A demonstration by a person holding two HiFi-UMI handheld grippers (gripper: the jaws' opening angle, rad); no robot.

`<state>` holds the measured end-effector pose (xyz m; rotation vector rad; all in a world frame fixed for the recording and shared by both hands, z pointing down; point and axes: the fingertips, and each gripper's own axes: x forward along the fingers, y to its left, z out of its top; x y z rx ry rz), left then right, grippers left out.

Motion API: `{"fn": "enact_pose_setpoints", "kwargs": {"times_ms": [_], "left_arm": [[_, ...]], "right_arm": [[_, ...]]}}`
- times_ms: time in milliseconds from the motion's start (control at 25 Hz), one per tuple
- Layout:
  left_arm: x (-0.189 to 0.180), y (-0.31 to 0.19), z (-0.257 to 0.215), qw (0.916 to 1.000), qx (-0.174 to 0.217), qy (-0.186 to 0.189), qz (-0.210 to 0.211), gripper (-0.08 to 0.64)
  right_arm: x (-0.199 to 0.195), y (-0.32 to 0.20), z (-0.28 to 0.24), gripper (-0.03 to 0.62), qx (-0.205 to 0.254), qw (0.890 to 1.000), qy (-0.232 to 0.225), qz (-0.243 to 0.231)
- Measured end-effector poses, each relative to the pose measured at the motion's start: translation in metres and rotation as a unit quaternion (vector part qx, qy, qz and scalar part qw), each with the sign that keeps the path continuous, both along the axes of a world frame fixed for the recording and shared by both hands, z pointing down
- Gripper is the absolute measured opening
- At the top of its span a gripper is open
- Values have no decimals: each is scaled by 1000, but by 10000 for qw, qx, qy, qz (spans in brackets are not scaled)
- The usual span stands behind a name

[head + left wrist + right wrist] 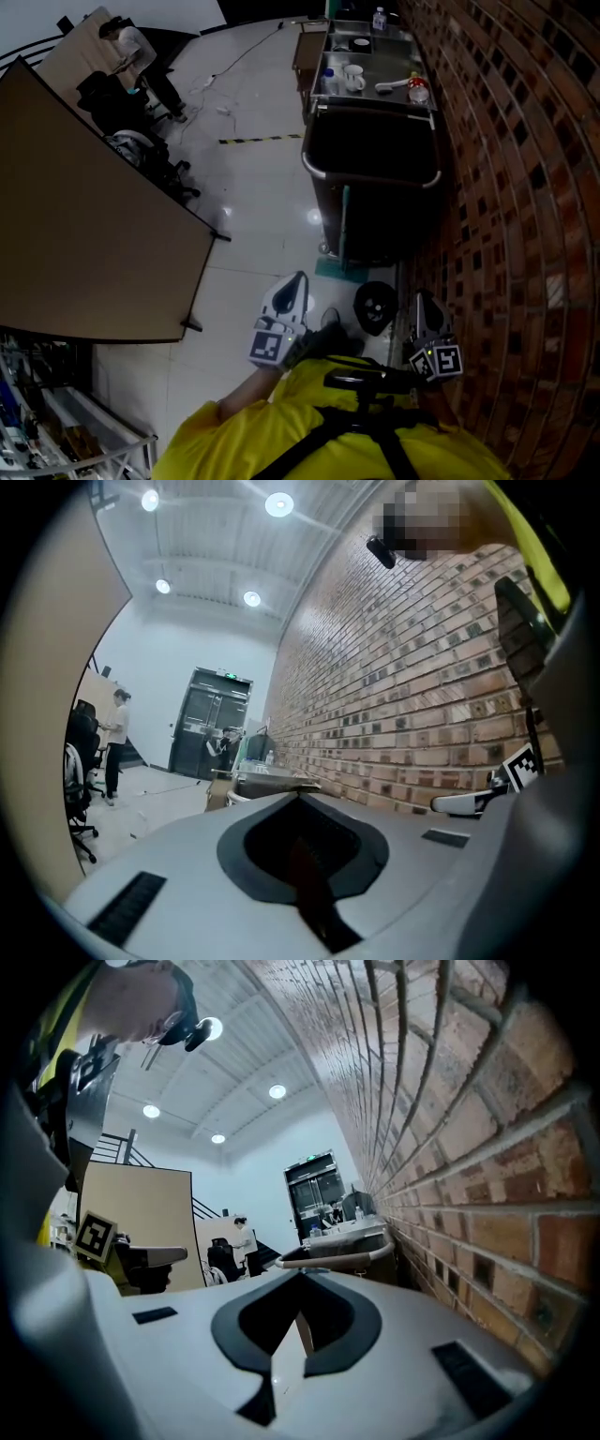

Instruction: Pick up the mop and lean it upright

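The mop stands upright against the front of a dark cart (375, 173): its green handle (345, 220) rises along the cart's end, and its teal head (330, 268) lies flat on the floor. My left gripper (299, 280) is held level near my body, a short way back from the mop head. Its jaws meet at the tips with nothing between them (300, 795). My right gripper (422, 300) hovers close to the brick wall, also shut and empty (302, 1275). Neither gripper touches the mop.
A brick wall (525, 187) runs along the right. A large brown partition board (84, 216) stands at the left. The cart's top (370, 70) carries cups and a bottle. A black round object (375, 307) lies on the floor between my grippers. People (127, 70) sit at the far left.
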<state>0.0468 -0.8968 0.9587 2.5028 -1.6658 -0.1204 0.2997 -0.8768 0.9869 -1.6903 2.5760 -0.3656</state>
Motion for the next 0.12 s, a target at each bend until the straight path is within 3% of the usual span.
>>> {"fn": "enact_pose_setpoints", "kwargs": {"times_ms": [120], "left_arm": [[6,3,3,10000,-72,47,-5,2]], "right_arm": [[2,2,-8,5,71,9999,71,-69]]}}
